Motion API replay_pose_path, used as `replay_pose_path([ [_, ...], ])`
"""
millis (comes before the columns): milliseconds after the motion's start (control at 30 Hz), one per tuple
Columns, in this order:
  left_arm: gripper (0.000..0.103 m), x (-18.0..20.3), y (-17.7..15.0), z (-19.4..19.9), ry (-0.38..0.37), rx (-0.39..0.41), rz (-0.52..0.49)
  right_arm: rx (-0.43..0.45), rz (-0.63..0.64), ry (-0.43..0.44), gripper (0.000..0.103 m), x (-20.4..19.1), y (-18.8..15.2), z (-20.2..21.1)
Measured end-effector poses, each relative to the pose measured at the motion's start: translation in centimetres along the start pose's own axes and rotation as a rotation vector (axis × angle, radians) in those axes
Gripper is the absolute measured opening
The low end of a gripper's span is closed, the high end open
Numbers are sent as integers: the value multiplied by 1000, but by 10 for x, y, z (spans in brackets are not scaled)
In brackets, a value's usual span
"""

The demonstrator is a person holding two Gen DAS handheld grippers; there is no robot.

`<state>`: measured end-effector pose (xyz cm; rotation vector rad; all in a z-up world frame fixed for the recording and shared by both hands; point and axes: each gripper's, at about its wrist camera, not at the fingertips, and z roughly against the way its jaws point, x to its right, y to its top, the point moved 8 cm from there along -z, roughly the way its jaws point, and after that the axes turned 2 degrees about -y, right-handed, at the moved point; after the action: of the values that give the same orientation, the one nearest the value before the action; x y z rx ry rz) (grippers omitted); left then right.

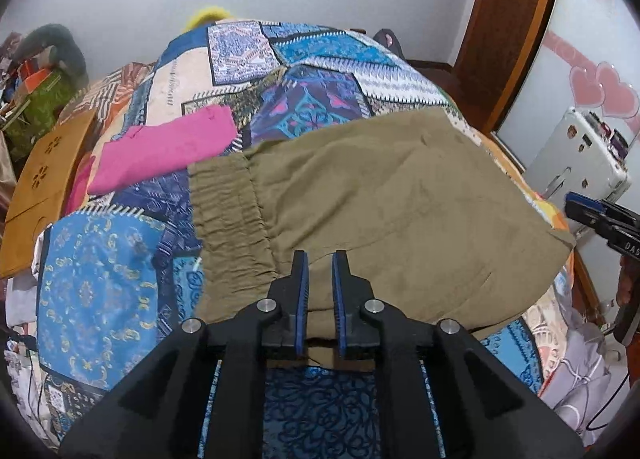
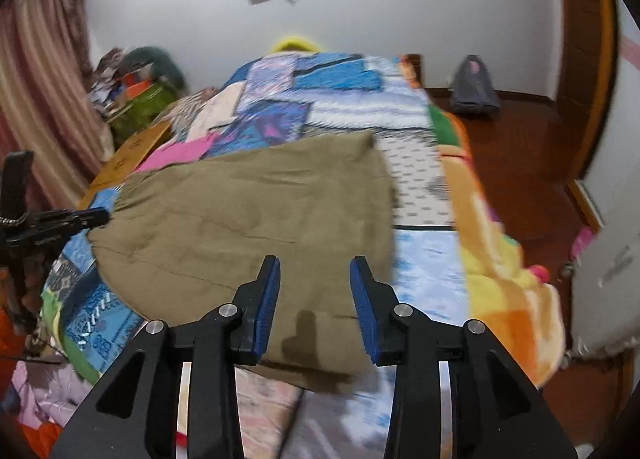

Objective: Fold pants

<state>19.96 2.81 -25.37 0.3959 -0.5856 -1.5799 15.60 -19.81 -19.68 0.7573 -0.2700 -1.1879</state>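
Olive-green pants [image 1: 380,211] lie folded flat on the patchwork bedspread [image 1: 100,291], elastic waistband to the left. My left gripper [image 1: 320,263] hovers over their near edge with jaws slightly apart and nothing between them. It also shows at the left of the right wrist view [image 2: 92,217]. The pants [image 2: 248,219] fill the middle of the right wrist view, blurred. My right gripper [image 2: 314,267] is open above their near right corner, holding nothing. It appears at the right edge of the left wrist view [image 1: 576,207].
A folded pink garment [image 1: 168,147] lies on the bed behind the waistband. A wooden board [image 1: 44,187] lies at the bed's left side. A white device [image 1: 576,155] stands to the right. Wooden floor [image 2: 520,163] and a dark bag [image 2: 474,87] lie right of the bed.
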Motion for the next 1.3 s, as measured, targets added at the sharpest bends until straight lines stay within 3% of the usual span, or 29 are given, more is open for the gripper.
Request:
replay_pose_path([
  [233,15,5,-19,-12,6,-11,-20,-111,-18,30,33,-8,-39,-38],
  [367,15,6,-23,-10,6,-4,-39,-124,-52,45,35,1,-42,-33],
  [600,15,-7,-10,11,-24,-2,-9,-148,-1,-20,39,13,-33,-21],
  [667,18,-15,-1,19,-2,17,3,-130,-5,-28,39,17,-24,-18],
  [833,41,-49,32,25,67,70,47,-68,-14,-42,42,29,4,-13],
  [967,45,-76,52,6,115,58,64,-35,-9,-56,42,38,32,-24],
  [1133,45,-98,61,-35,101,-16,118,-14,1,-67,42,52,73,-53],
  [1300,46,-100,72,-63,92,-48,110,-20,22,-71,43,66,107,-93],
])
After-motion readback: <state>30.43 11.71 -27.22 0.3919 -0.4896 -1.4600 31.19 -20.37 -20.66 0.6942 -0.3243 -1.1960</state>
